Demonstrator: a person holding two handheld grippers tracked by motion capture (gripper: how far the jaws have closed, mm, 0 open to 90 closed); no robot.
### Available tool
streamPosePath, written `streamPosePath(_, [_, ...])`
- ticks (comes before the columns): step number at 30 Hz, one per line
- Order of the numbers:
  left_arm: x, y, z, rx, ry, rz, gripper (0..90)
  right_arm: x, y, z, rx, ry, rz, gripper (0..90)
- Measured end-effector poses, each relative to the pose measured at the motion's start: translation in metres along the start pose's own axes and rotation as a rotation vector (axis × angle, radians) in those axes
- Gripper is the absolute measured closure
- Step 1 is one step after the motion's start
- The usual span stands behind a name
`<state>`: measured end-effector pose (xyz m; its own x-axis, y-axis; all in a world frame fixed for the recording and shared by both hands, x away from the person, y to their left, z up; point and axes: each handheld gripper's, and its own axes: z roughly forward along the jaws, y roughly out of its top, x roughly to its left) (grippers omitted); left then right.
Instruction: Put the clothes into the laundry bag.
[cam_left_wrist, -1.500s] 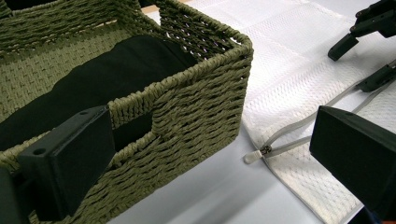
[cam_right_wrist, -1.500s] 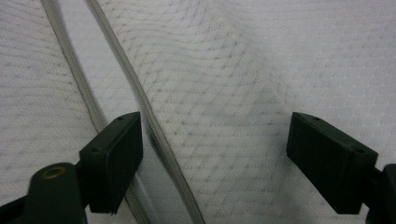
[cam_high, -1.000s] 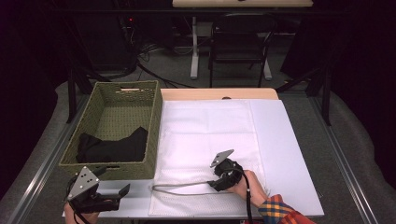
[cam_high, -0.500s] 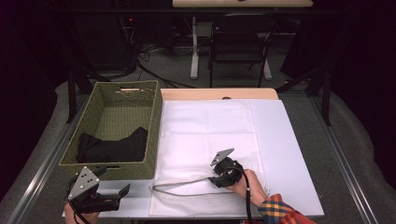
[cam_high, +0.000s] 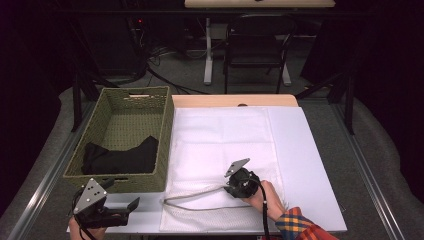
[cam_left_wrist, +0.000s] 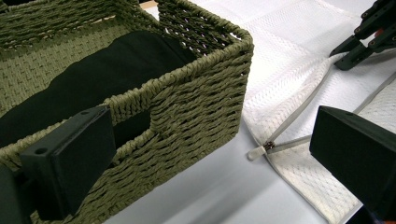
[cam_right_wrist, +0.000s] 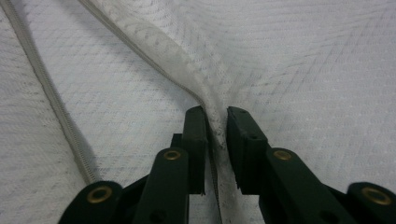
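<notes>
The zipper edge of the white cover, spread on the surface beside the basket, is pinched by the right hand-held gripper (jaws just closing). The left hand-held gripper, open, is needed next at the zipper pull.

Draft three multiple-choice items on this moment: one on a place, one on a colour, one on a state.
1. Where does the black cloth lie?
A. in the woven basket
B. on the white cover
C. on the floor

2. What colour is the basket?
A. red
B. olive green
C. blue

3. What are the right gripper's jaws doing?
A. standing wide open over bare table
B. pinching the cover's zipper edge
C. holding the black cloth

Answers: 1 A, dark fabric sits inside the basket walls; 2 B, green weave shows; 3 B, the jaws have just been closing, the edge between the pads.
</notes>
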<state>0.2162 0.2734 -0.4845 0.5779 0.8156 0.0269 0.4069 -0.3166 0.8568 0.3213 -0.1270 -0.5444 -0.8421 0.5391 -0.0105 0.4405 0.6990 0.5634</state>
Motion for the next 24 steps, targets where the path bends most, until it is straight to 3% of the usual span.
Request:
streamPosePath(8, [0.0, 0.0, 0.001, 0.008, 0.001, 0.006, 0.0, -0.001, 0.0, -0.001, 0.005, 0.003, 0.005, 86.1])
streamPosePath(14, [-0.001, 0.0, 0.0, 0.009, 0.001, 0.008, 0.0, -0.001, 0.001, -0.003, 0.004, -0.001, 0.011, 86.5])
streamPosePath(24, [-0.001, 0.0, 0.0, 0.012, -0.002, 0.009, 0.0, -0.003, 0.006, -0.016, -0.041, -0.004, 0.026, 87.5])
